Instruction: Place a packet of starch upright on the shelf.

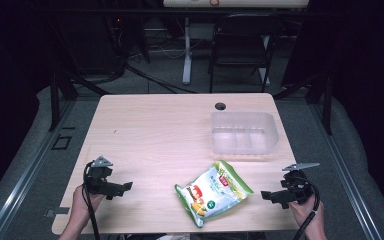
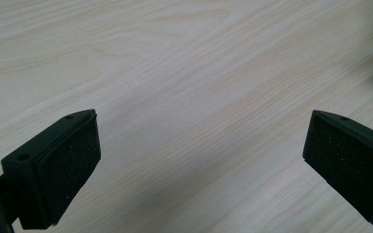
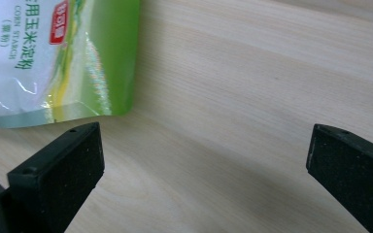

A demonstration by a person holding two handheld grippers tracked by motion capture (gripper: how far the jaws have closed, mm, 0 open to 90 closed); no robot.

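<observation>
A green pouch [image 1: 213, 193] lies flat on the table [image 1: 150, 130] just in front of a clear bin [image 1: 243, 132], flanked by the left claw [image 1: 120, 189] and right claw [image 1: 270, 196], both wide and empty, seemingly poised for a pickup.

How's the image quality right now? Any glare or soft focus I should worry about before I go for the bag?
High view: table evenly lit, surroundings dark, clear bin faint and low-contrast. Right gripper view: glare streaks on the green bag, though its print reads sharply; the right claw casts soft shadows. Left gripper view: sharp wood grain, left claw open, a blurred green sliver at the right edge.
</observation>
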